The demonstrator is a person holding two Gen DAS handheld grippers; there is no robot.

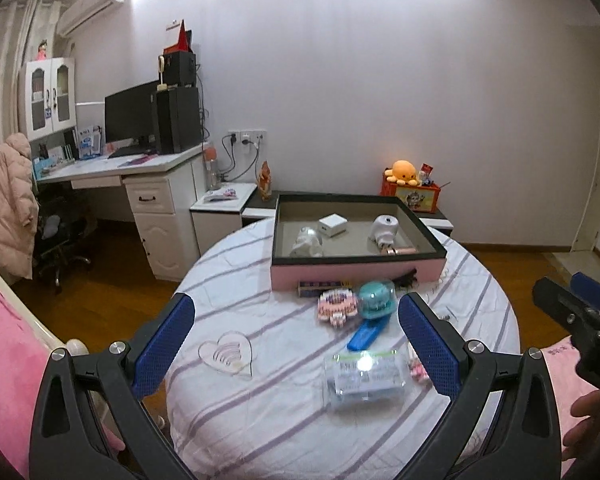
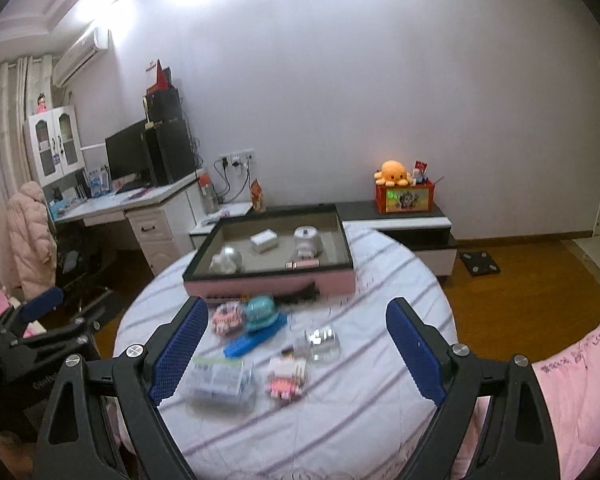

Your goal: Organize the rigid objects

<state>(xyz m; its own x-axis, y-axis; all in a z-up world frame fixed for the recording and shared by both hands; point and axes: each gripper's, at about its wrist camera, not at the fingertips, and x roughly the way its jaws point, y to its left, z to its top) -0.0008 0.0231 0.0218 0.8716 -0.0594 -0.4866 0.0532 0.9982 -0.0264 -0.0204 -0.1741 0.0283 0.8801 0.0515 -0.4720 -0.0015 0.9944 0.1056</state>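
Both grippers are held spread wide and nothing is gripped: the left gripper (image 1: 296,344) hangs above the near half of the round table (image 1: 260,432), and the right gripper (image 2: 296,348) is held over the same clutter from a little further right. A pick is judged to be in preparation, with no item yet chosen for certain.

Part of the sorting appears done. A pink-sided tray (image 2: 332,284) is set at the far side of the table, and a white cube box (image 1: 332,225), two white rounded figures and a small pink stick are already laid in it. Left outside are a clear plastic box (image 1: 366,376), a blue flat case (image 1: 367,334), a teal domed toy (image 1: 376,300) resting partly on that case, a pink-and-white bead piece (image 1: 337,307) just beside it, a small pink figure (image 2: 286,374) and a clear faceted container (image 2: 320,342).

The clear plastic box lies nearest between the left fingers, so a descent and a closing across its shorter sides is what the next move seems to call for, followed by a lift over the tray's raised rim.

Crowding is the main obstacle: the teal toy, the blue case and the bead piece are touching or nearly so, and one could be knocked while another is taken. A clear heart-shaped piece (image 1: 226,354) lies apart to the left. The right view is blurred, so fine detail cannot be told.
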